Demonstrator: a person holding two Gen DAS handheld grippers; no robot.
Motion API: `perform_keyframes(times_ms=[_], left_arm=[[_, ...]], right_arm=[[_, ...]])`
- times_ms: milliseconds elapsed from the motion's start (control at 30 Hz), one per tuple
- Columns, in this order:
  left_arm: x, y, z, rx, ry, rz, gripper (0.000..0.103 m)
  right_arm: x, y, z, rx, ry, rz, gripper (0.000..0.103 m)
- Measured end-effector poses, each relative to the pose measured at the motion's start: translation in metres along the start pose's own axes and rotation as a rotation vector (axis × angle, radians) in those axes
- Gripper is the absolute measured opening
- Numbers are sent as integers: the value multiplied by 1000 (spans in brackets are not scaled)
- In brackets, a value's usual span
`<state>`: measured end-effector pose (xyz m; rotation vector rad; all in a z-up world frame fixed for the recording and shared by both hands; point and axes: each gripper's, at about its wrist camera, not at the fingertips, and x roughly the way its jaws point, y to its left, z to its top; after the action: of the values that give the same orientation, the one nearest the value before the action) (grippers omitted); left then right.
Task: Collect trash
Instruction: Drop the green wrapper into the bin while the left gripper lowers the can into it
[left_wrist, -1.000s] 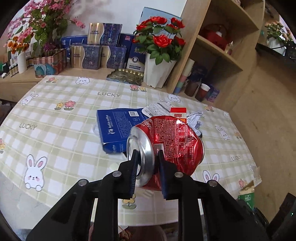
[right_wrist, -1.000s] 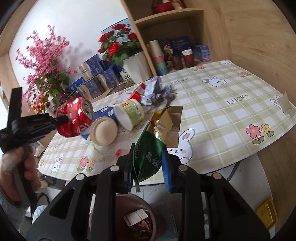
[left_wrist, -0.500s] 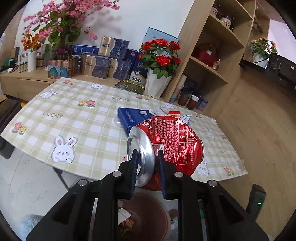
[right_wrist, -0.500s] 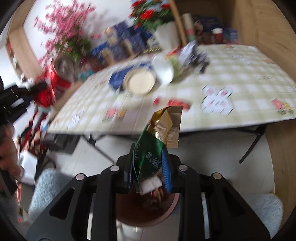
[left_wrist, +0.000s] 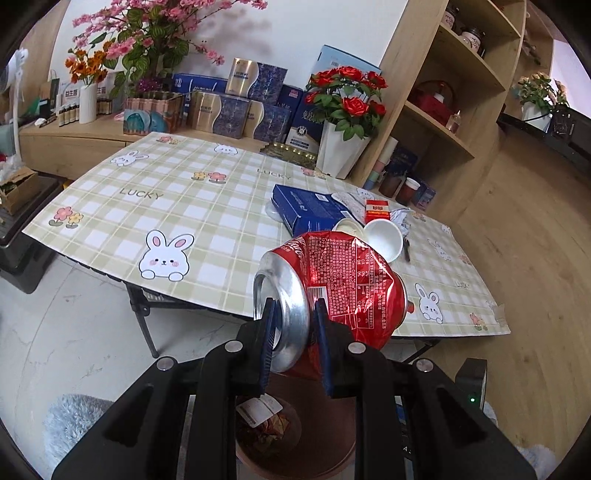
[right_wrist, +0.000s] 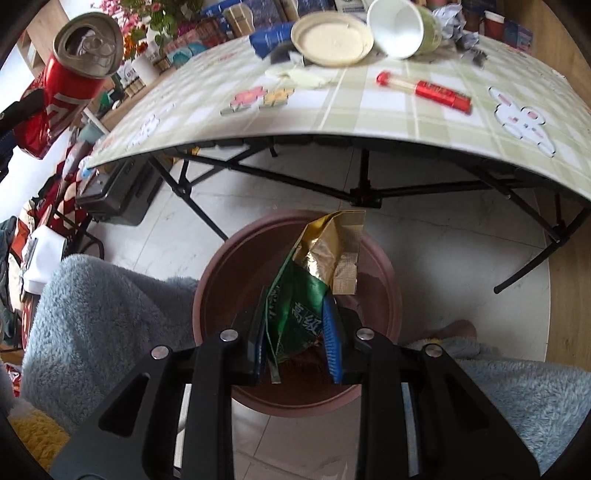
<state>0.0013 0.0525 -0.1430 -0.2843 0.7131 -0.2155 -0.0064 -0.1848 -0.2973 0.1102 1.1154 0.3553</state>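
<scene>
Green and gold foil, a crumpled snack wrapper (right_wrist: 314, 295), is pinched upright between my right gripper's (right_wrist: 297, 338) nearly closed jaws, hanging directly over the mouth of the brown bin (right_wrist: 207, 295) on the floor by the desk (right_wrist: 369, 110). My left gripper (left_wrist: 293, 339) has its jaws clamped on the silver rim of a dented red can (left_wrist: 332, 288), also above that bin (left_wrist: 332, 435), where some rubbish already lies. To drop cleanly, I judge I should part the right jaws fully while centred over the opening, then release the can after it; a cup (right_wrist: 402, 29), a lid (right_wrist: 328, 38) and a red tube (right_wrist: 424, 90) remain on the desk.
</scene>
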Motion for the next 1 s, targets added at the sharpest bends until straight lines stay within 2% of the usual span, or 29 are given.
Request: perform_keyframes(times_ms=[167,300,367,400,500,567,700,833,933,1000], left_arm=[[9,-1,-1,4,19,2,20],[14,-5,-1,14,29,4,20],[17,-7,-2,19,35,7,20],[18,-7,-3,20,38,7,20],[23,-7,-6,24,57,12,20],[28,-8,-9,28,75,14,20],[34,-12,-14,42,98,15,20],[41,-17,-19,64,122,15,20],[48,-21,-24,82,150,14,20],[55,-24,-30,97,176,14,20]], right_arm=[[-3,-2,8,9,-29,13,34],[-17,2,15,-2,-96,24,58],[-27,4,20,-14,-132,15,65],[-34,5,22,-20,-156,10,74],[-57,7,28,-49,-241,10,91],[-71,7,33,-61,-290,-18,96],[-101,-2,42,-40,-392,-127,97],[-122,-16,45,10,-471,-189,97],[-131,-25,48,40,-498,-212,97],[-133,-31,49,59,-501,-199,97]])
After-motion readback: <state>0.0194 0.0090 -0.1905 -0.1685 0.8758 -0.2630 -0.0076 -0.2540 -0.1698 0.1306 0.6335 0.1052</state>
